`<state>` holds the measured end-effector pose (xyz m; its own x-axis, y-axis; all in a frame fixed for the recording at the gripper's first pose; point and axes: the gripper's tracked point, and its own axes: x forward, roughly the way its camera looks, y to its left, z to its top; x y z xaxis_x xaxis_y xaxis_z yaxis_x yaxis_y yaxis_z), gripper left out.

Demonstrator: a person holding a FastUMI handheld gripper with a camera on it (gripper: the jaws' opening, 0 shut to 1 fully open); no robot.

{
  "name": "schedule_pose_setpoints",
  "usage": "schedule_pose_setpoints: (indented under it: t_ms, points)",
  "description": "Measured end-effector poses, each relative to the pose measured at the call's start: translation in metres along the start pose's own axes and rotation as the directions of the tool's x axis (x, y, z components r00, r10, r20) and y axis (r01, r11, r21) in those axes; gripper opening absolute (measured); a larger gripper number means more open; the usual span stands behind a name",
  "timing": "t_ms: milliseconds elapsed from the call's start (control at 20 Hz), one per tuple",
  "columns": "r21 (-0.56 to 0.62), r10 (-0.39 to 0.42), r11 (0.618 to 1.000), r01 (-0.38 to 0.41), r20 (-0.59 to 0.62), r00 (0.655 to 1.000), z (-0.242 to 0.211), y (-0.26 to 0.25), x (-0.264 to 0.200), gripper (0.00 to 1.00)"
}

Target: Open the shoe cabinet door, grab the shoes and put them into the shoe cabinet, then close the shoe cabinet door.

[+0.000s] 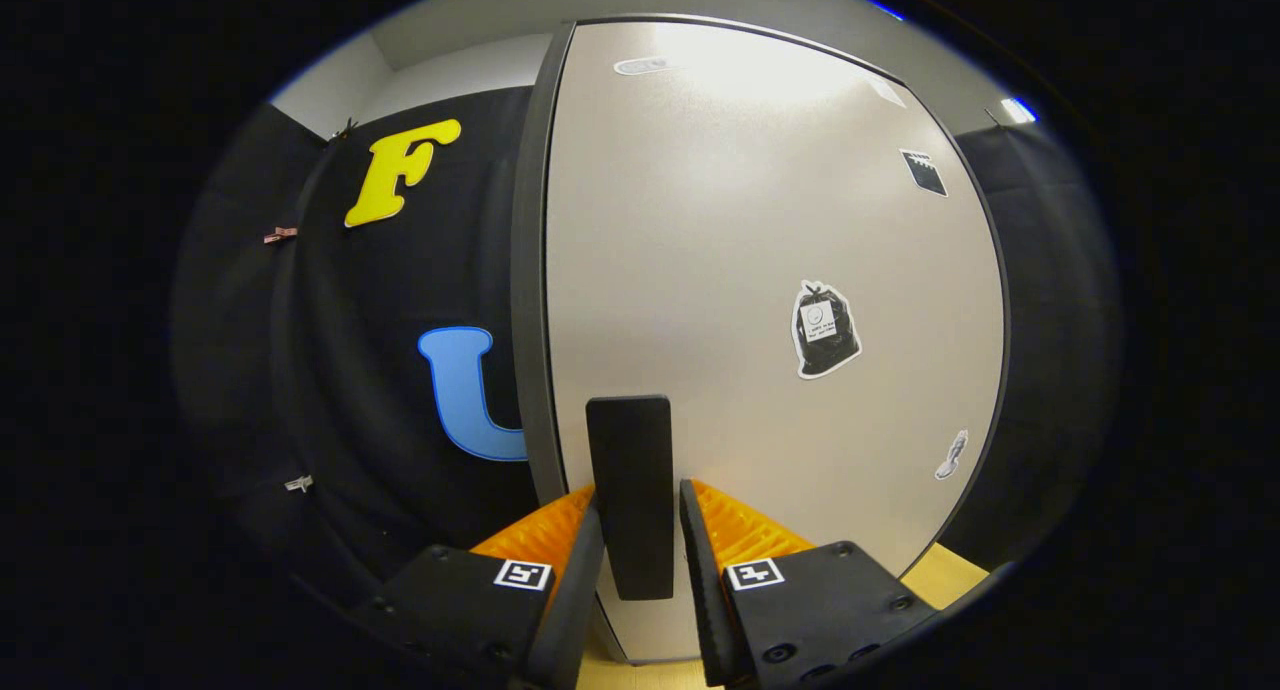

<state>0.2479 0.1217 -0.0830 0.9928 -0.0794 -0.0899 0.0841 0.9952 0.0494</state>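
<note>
Black door handle (630, 495) between claw (640, 540) fingers.

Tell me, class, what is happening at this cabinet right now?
A hand-held gripper is at the shoe cabinet door, its two fingers straddling the dark upright handle near the door's left edge. The fingers look close to the handle, but whether both press on it cannot be told. A few stickers are stuck on the door's pale face.

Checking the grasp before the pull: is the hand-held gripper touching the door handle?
Touching. In the gripper view both fingers of the hand-held gripper press the sides of the handle on the door.
</note>
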Motion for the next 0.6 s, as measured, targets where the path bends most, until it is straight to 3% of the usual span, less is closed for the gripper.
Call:
schedule_pose_setpoints:
  t_ms: [50,200,250,600]
  points:
    - [-0.014,-0.005,1.0,0.005,-0.004,1.0,0.0,-0.003,0.005,0.36]
    - [-0.019,-0.003,1.0,0.003,-0.008,1.0,0.001,-0.003,0.002,0.36]
    - [-0.025,-0.001,1.0,0.001,-0.009,1.0,-0.001,-0.002,0.001,0.29]
    - [-0.017,0.051,0.999,-0.051,-0.008,0.999,0.0,-0.003,-0.016,0.29]
